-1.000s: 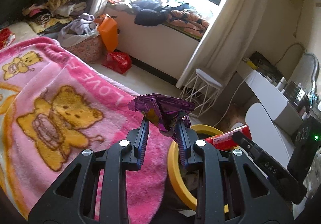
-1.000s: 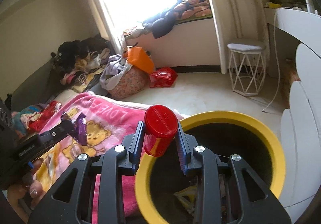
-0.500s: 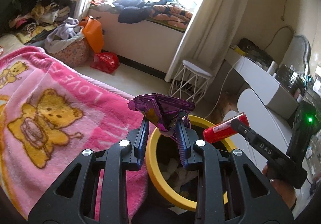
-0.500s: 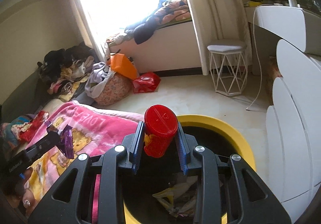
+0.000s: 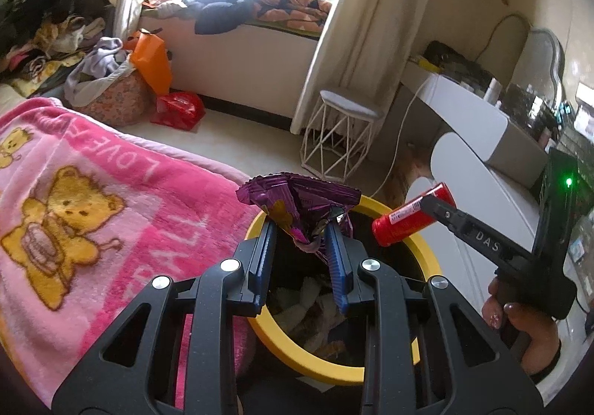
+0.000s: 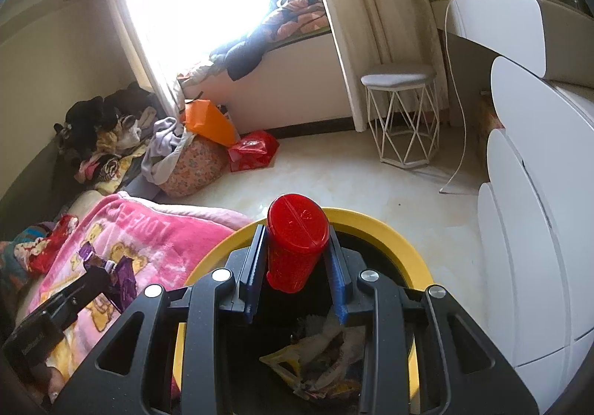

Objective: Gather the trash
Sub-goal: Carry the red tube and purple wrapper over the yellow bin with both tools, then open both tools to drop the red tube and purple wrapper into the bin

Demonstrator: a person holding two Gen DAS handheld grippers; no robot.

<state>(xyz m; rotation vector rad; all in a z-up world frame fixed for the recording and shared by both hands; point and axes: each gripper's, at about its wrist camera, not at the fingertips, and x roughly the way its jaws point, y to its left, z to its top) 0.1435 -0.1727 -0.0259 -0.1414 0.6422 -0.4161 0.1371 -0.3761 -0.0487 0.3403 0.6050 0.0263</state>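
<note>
Left tongs (image 5: 301, 242) clamped on a crumpled purple foil snack wrapper (image 5: 299, 208), the wrapper pinched at its lower end between the blue-lined fingers (image 5: 265, 259) and fanning out above them — held over the near rim of a round yellow-rimmed black trash bin (image 5: 375, 208). Right tongs (image 6: 297, 259) clamped on a red cylindrical plastic canister (image 6: 297, 244), gripped across its sides with its flat end facing the camera; in the left wrist view the same canister (image 5: 408, 216) lies nearly horizontal above the far right rim of the bin, with the right tongs (image 5: 430, 207) reaching in from the right. The bin (image 6: 375, 225) stands on the pale floor (image 6: 334, 177), just beside a bed covered by a pink fleece blanket printed with yellow bears (image 5: 92, 214), and already contains loose paper and wrappers (image 6: 319, 359). In the right wrist view the left tongs (image 6: 107, 277) and the purple wrapper (image 6: 124, 277) appear at lower left, over the blanket (image 6: 156, 240). Background: a white wire-frame stool (image 5: 343, 140), a cream curtain (image 5: 356, 25), a red plastic bag (image 5: 180, 110) and an orange bag (image 5: 152, 60) on the floor.
</note>
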